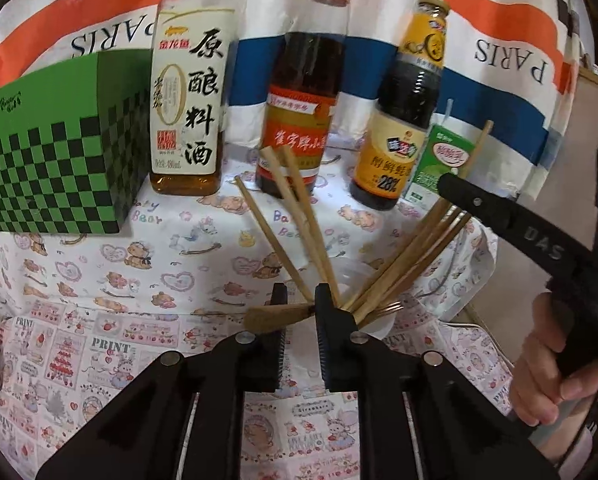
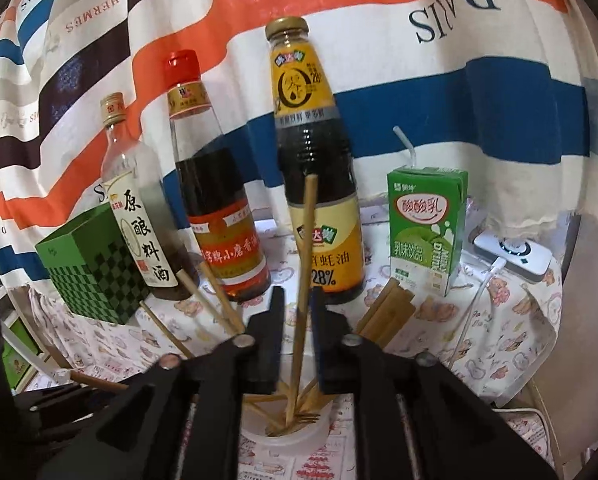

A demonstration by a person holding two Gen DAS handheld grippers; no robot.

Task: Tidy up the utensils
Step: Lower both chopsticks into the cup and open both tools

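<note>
My right gripper (image 2: 297, 312) hangs over the clear cup (image 2: 285, 436). One chopstick (image 2: 303, 280) stands between its jaws, with its tip down in the cup. The jaws sit close on both sides of the stick, but I cannot tell if they pinch it or have let go. My left gripper (image 1: 301, 312) is low beside the cup. Its jaws are a little way apart, and a wooden spoon handle (image 1: 277, 317) lies across the gap. I cannot tell if they squeeze it.

What could go wrong? The cup looks light, and the sticks (image 1: 403, 264) in it lean out to both sides. If I bump them, or pull my right gripper away crooked, I think the cup could tip and spill. The bottles are close behind too. A swinging stick could knock the dark sauce bottle (image 2: 319, 184).

The cup holds many chopsticks, some leaning left (image 1: 299, 216) and a bunch leaning right. I think I see fork prongs (image 2: 307, 417) at the bottom. The green checked box (image 1: 55, 164) is open on top, but I cannot see inside it. The milk carton (image 2: 427, 228) has a straw in it. All of it sits on the worktop (image 1: 111, 264).
</note>
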